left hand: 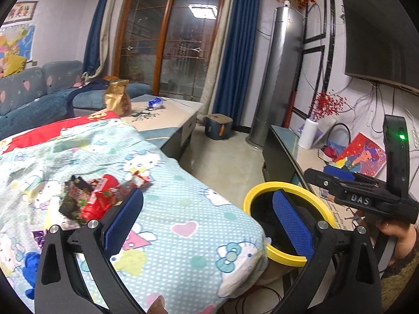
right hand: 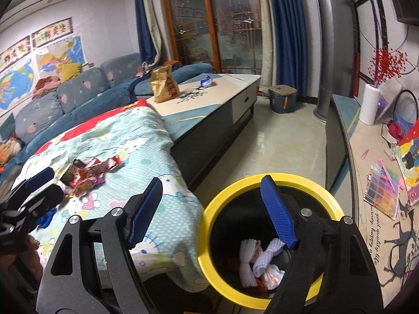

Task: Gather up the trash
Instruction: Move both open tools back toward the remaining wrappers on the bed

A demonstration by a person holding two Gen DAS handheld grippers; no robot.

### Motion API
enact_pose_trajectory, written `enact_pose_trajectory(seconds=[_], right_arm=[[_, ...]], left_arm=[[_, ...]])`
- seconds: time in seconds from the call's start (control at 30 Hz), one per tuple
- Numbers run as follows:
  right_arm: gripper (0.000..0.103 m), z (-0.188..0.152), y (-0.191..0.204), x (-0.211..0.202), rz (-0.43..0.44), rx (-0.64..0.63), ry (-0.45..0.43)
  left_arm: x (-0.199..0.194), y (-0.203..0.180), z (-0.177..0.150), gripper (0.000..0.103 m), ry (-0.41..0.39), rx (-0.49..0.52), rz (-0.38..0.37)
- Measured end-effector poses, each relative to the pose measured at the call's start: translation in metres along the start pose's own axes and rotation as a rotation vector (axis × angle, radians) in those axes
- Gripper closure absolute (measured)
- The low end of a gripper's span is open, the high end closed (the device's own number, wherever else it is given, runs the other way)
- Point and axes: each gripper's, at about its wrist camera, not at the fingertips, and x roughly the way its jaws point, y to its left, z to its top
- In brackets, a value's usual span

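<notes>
A pile of crumpled red and dark snack wrappers (left hand: 91, 198) (right hand: 86, 175) lies on a table draped with a cartoon-cat cloth (left hand: 183, 209) (right hand: 157, 157). Beside the table's right corner stands a black bin with a yellow rim (left hand: 252, 191) (right hand: 207, 235); white wrappings (right hand: 262, 259) lie inside it. My left gripper (left hand: 209, 219) (right hand: 44, 187) is open and empty, its left finger just right of the pile. My right gripper (right hand: 212, 212) (left hand: 322, 176) is open and empty too, with its right finger over the bin's mouth and its left finger over the cloth.
Behind the cloth, a coffee table (right hand: 222, 99) carries a gold bag (right hand: 163, 83) and a blue wrapper (right hand: 207, 80). A sofa (right hand: 78, 96) runs along the left. On the right a TV cabinet (right hand: 366, 170) holds a paper roll (right hand: 369, 104) and papers. A box (right hand: 282, 99) sits on the floor.
</notes>
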Motion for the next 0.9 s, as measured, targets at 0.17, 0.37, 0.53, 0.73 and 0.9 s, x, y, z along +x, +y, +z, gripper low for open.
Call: enact_pose_trajectory(seconds=[0.17, 0.37, 0.53, 0.73, 0.9], right_arm=[[0.034, -0.001, 0.016, 0.001, 0.027, -0.026, 0.006], [0.034, -0.001, 0.032, -0.001, 0.060, -0.053, 0.008], [0.034, -0.004, 0.045, 0.000, 0.088, -0.072, 0.014], [0.034, -0.006, 0.063, 0.001, 0.119, -0.099, 0.019], [0.034, -0.007, 0.077, 0.002, 0.143, -0.121, 0.026]], left_arm=[[-0.007, 0.014, 0.002, 0.007, -0.014, -0.021, 0.038], [-0.015, 0.032, 0.004, 0.007, -0.030, -0.047, 0.071], [-0.023, 0.047, 0.005, 0.007, -0.042, -0.069, 0.105], [-0.030, 0.064, 0.006, 0.007, -0.054, -0.096, 0.139], [-0.035, 0.076, 0.008, 0.007, -0.061, -0.120, 0.163]])
